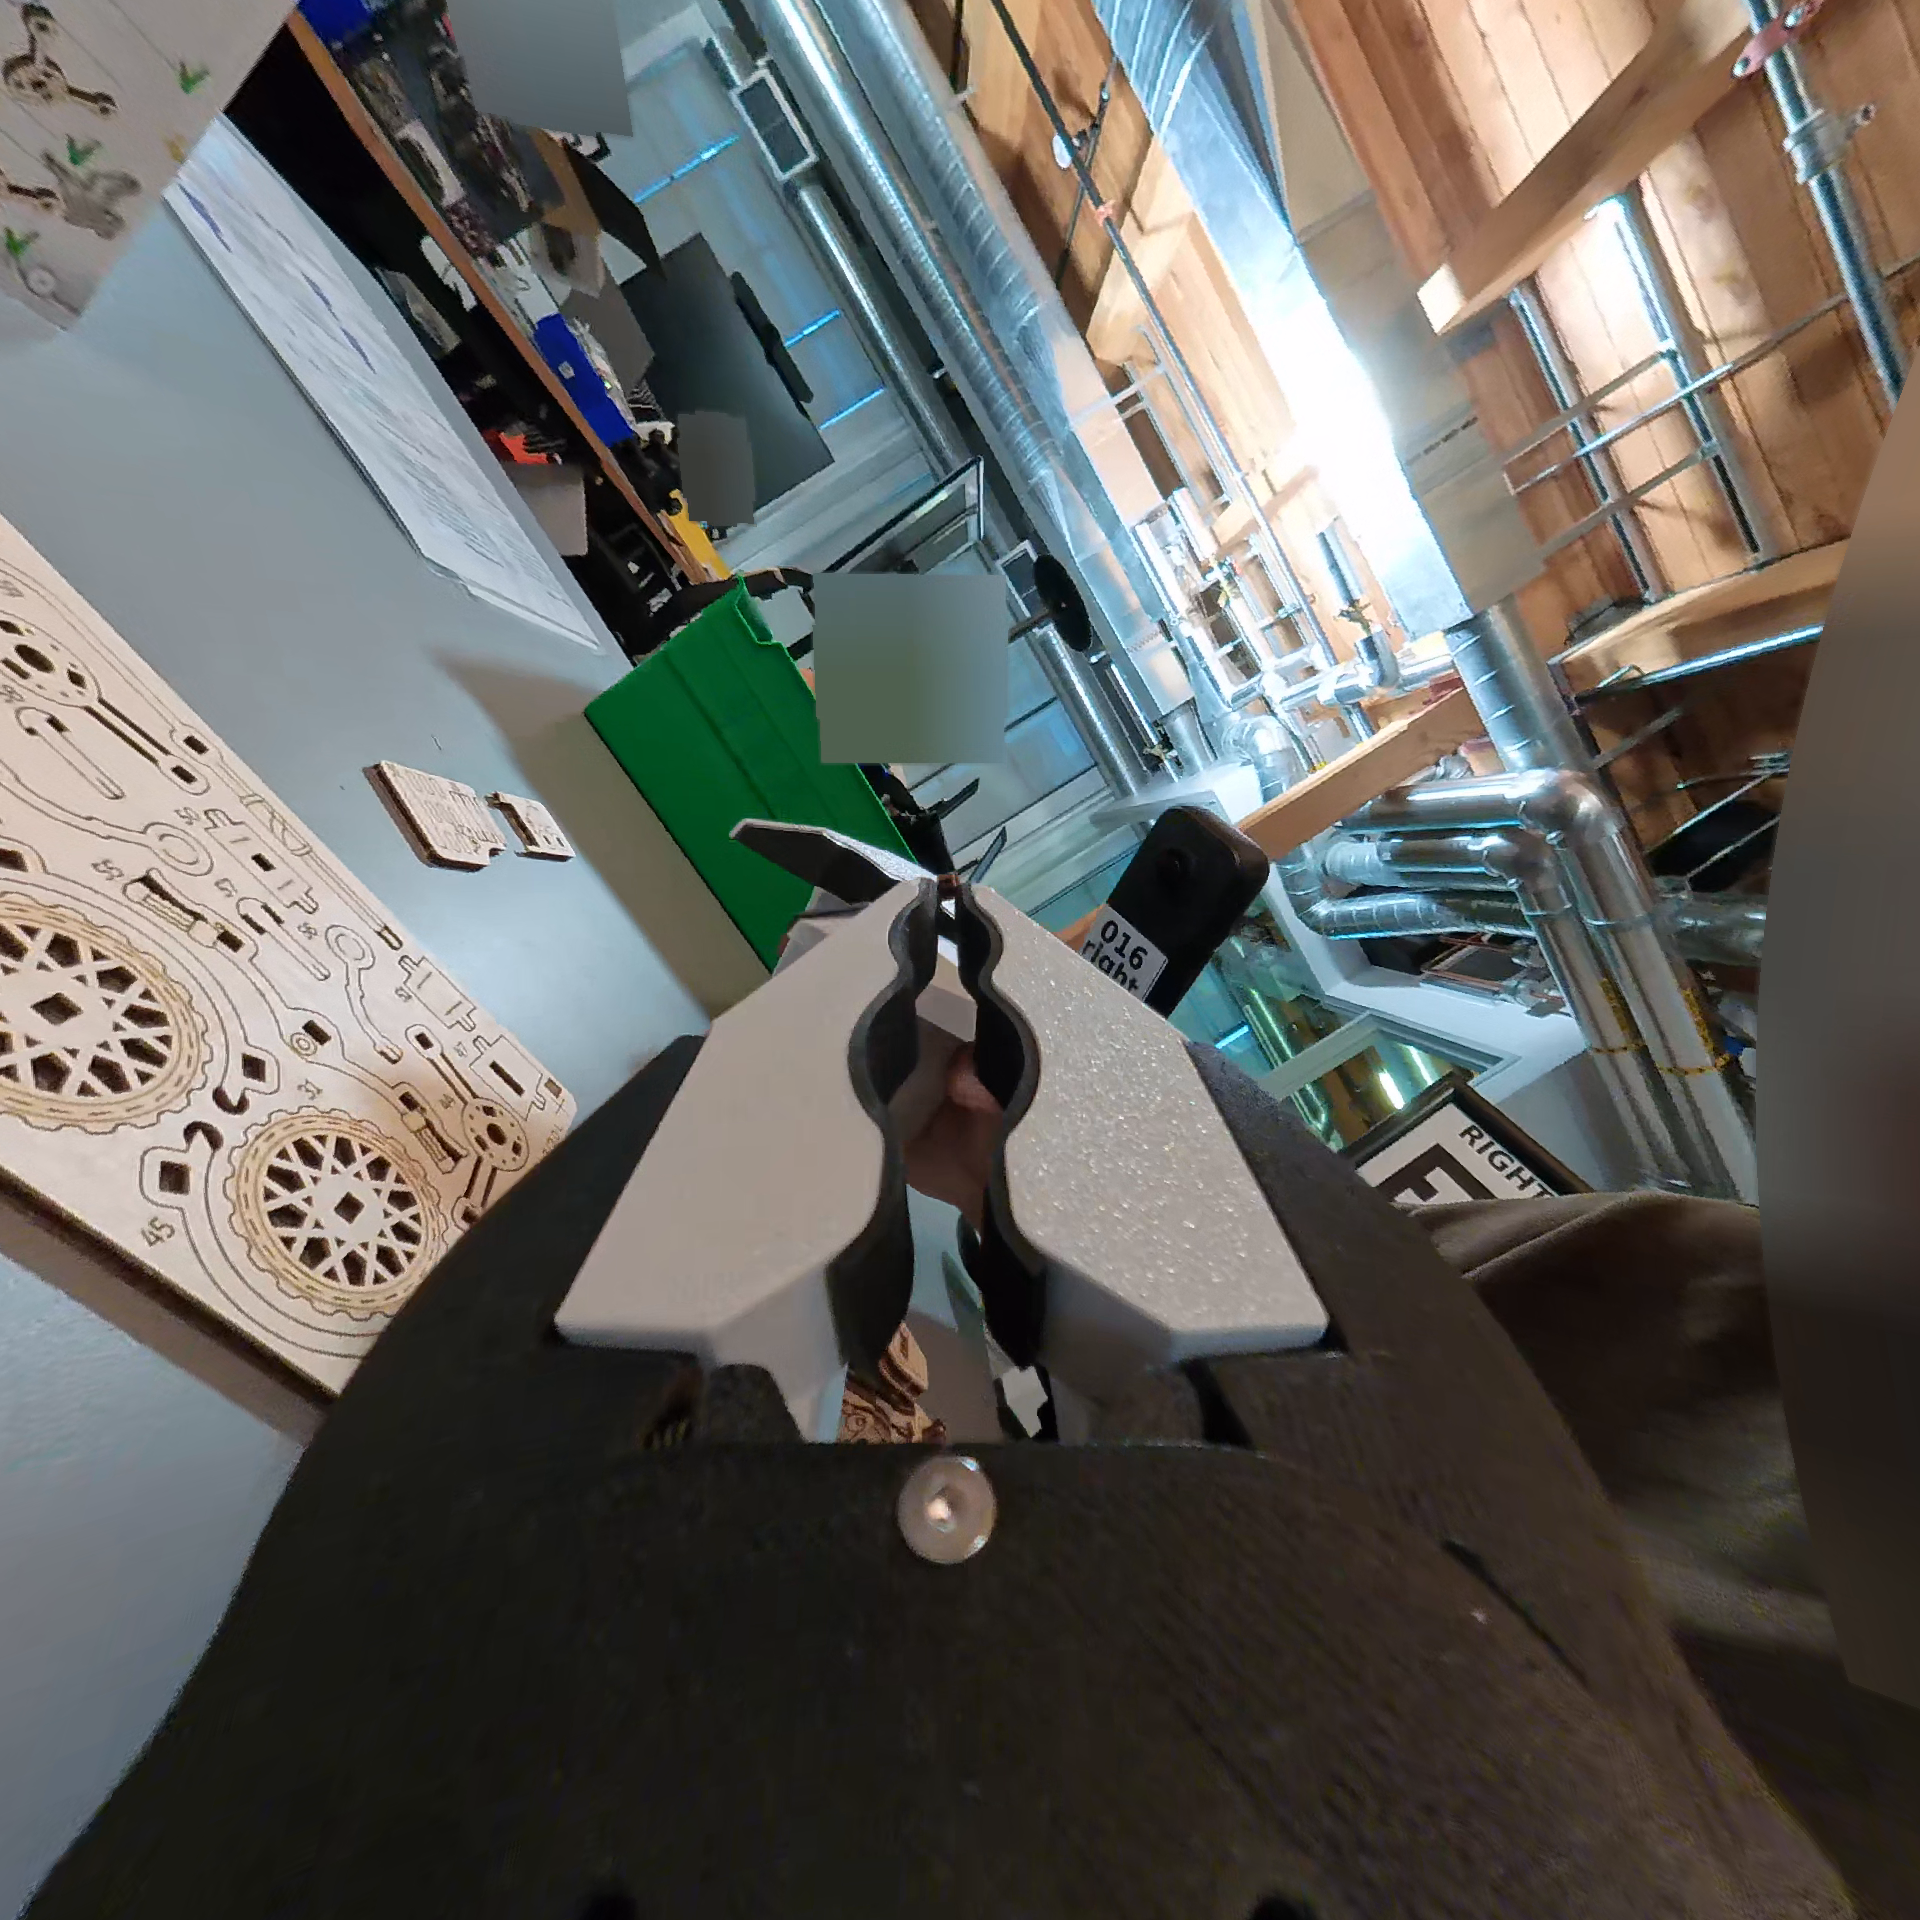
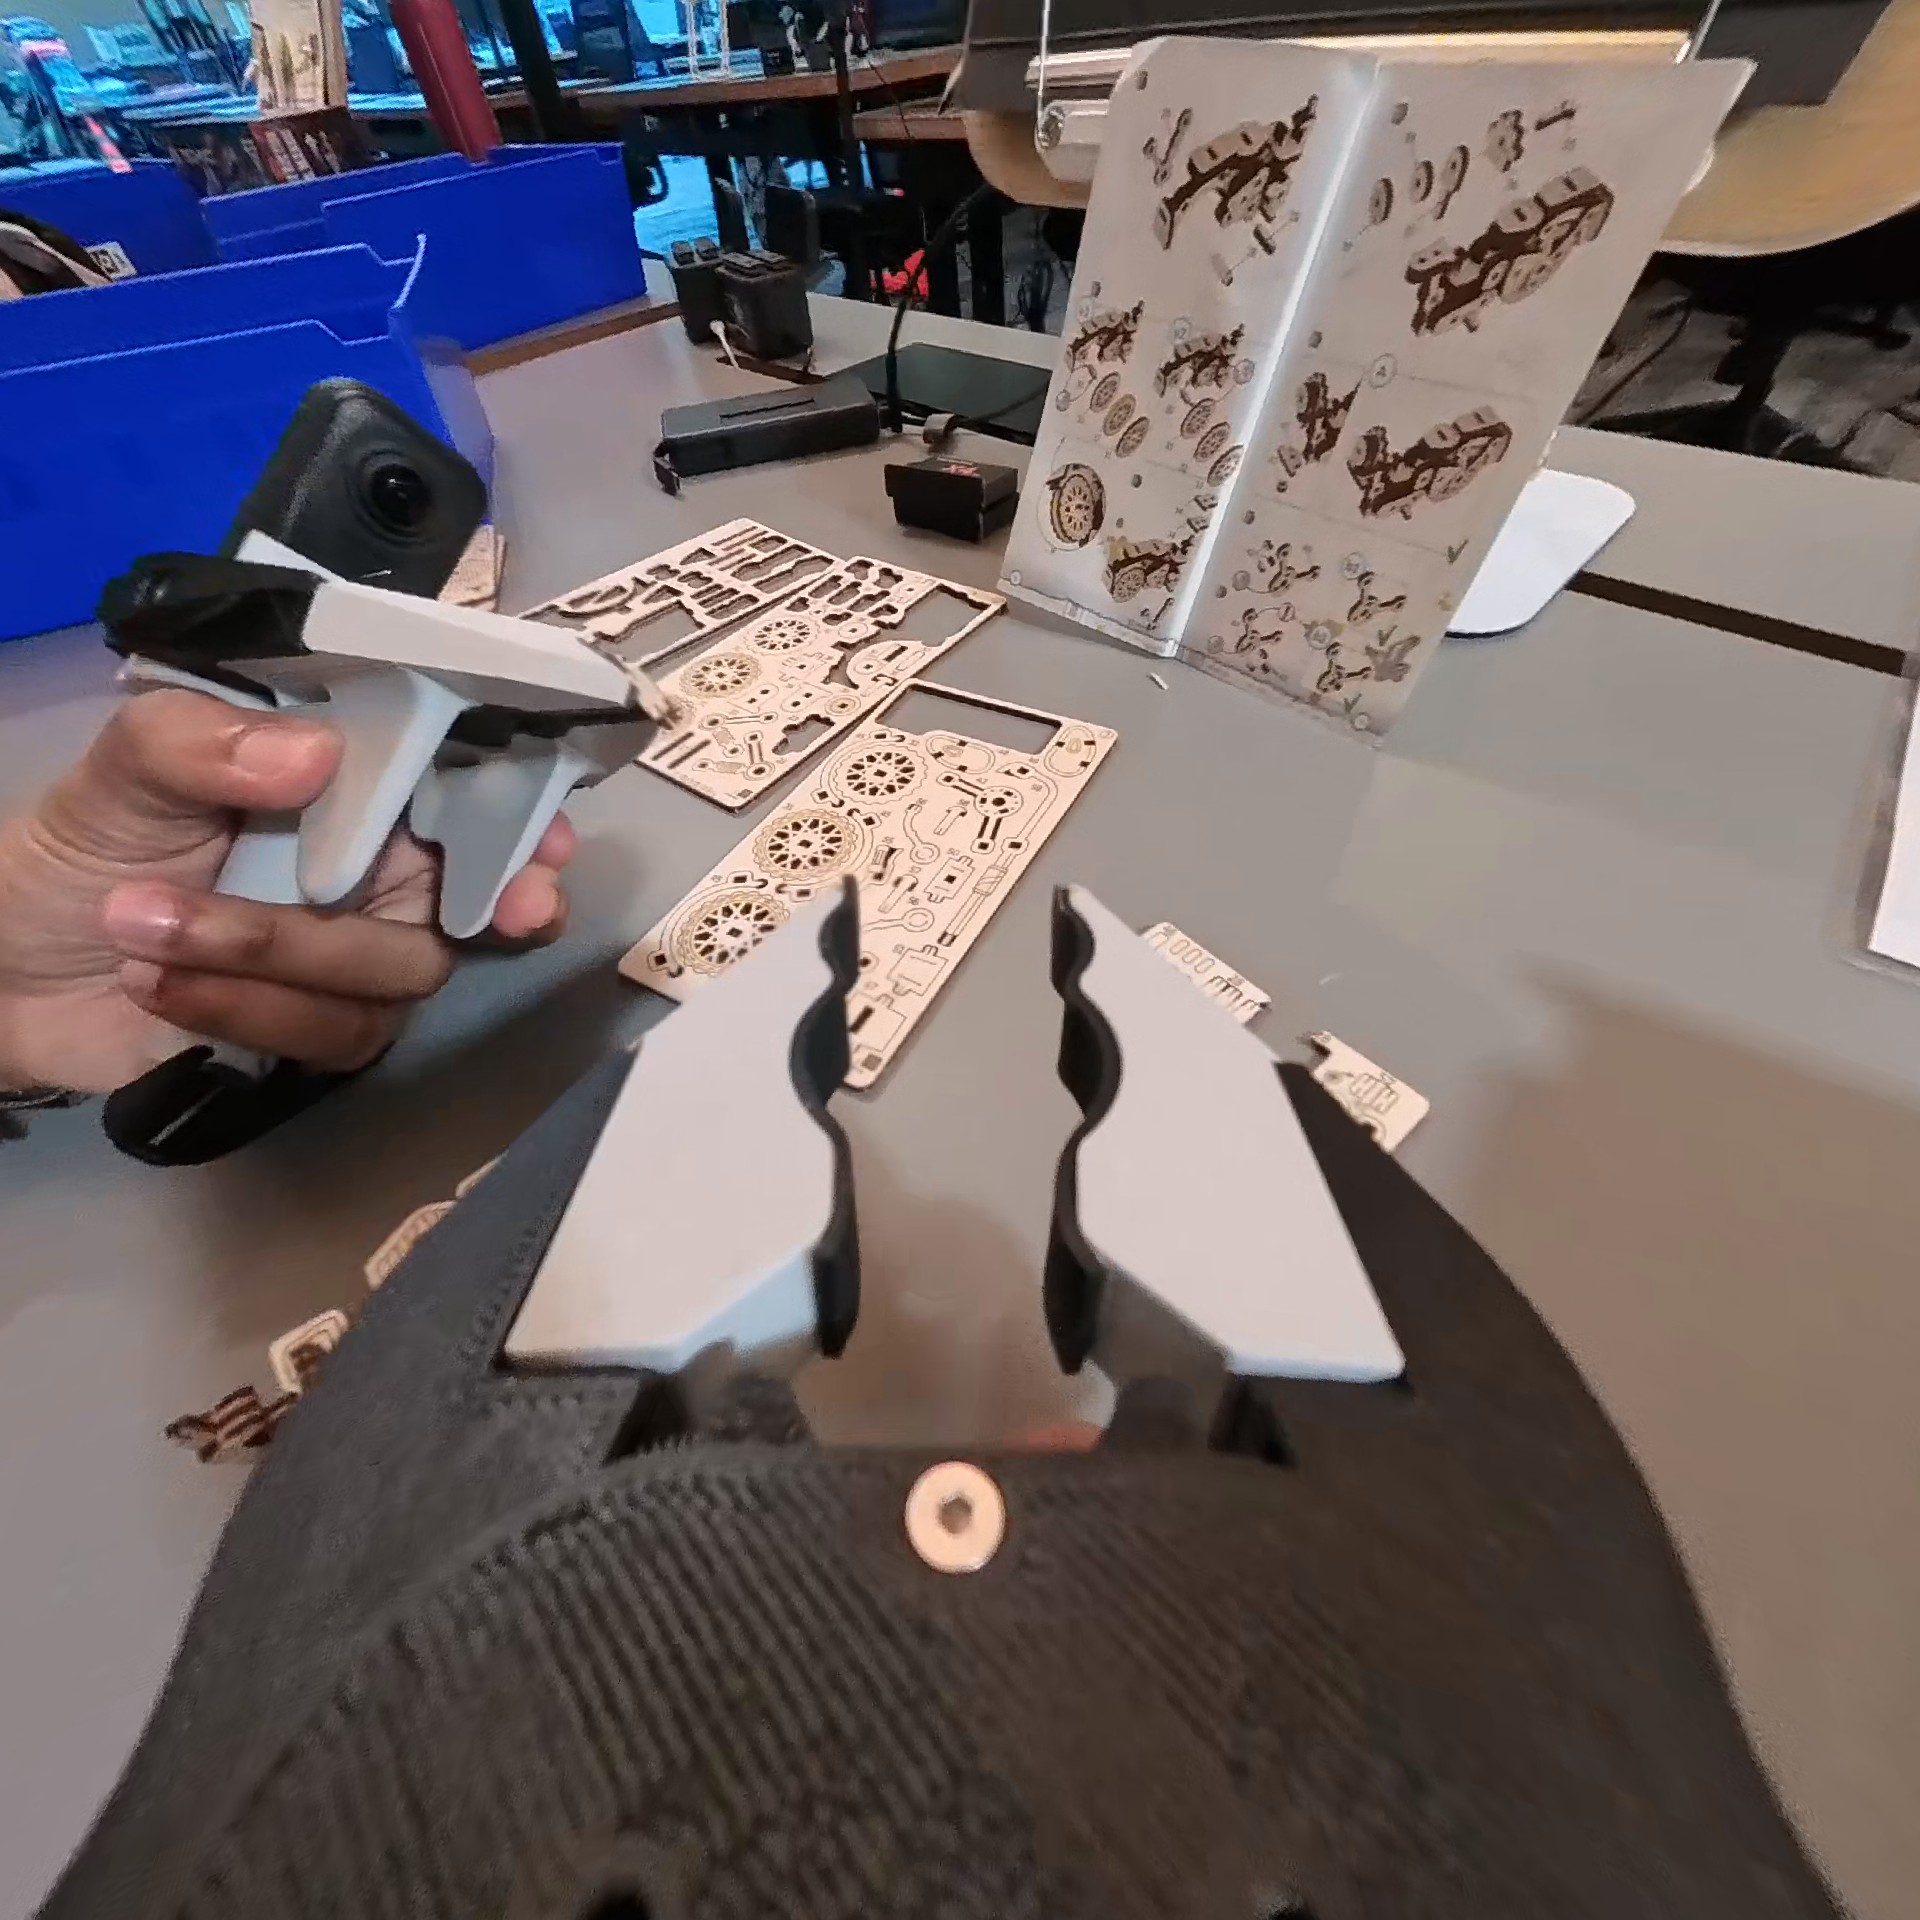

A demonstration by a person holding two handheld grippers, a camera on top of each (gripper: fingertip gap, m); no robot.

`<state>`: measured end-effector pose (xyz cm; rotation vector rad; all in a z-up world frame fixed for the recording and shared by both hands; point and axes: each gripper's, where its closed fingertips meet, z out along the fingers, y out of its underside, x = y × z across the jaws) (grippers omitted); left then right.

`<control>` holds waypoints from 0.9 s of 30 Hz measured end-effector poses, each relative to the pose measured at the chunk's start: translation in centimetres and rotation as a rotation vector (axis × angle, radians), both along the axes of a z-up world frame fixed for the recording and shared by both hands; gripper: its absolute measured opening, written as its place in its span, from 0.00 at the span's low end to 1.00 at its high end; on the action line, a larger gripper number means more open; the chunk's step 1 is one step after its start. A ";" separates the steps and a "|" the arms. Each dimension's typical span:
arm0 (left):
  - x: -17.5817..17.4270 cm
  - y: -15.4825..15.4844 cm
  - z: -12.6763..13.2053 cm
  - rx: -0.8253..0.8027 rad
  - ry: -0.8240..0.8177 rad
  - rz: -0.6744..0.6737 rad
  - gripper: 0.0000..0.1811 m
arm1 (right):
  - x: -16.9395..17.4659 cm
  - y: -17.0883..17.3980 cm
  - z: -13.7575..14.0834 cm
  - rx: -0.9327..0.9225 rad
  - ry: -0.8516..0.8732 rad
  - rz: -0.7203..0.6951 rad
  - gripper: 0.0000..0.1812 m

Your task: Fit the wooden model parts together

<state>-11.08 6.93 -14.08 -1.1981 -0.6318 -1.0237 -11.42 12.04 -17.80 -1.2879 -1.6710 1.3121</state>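
We are holding our right gripper with its jaws spread and empty above the grey table. Just beyond it, we are counting two flat laser-cut wooden sheets, the nearer one carrying three spoked wheels. To their left, our left gripper is pinching a tiny wooden piece, its wavy black pads nearly closed. Behind the sheets, a folded instruction sheet is standing upright.
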 end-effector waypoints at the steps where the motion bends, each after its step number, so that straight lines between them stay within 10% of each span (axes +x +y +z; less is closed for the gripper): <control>1: 0.0 0.0 0.0 -0.001 0.004 0.003 0.00 | 0.0 0.2 0.0 -0.013 -0.007 -0.002 0.17; 4: -0.3 -0.1 -0.1 -0.015 0.012 0.019 0.00 | -0.3 0.8 -0.3 -0.058 -0.035 -0.024 0.00; 14: -0.7 0.0 -0.4 -0.040 0.013 0.041 0.00 | -0.4 0.3 -3.0 -0.204 -0.268 0.097 0.00; 27: -0.8 0.0 -0.6 -0.042 -0.016 0.023 0.00 | 0.5 -1.7 0.1 -0.039 -0.056 0.216 0.09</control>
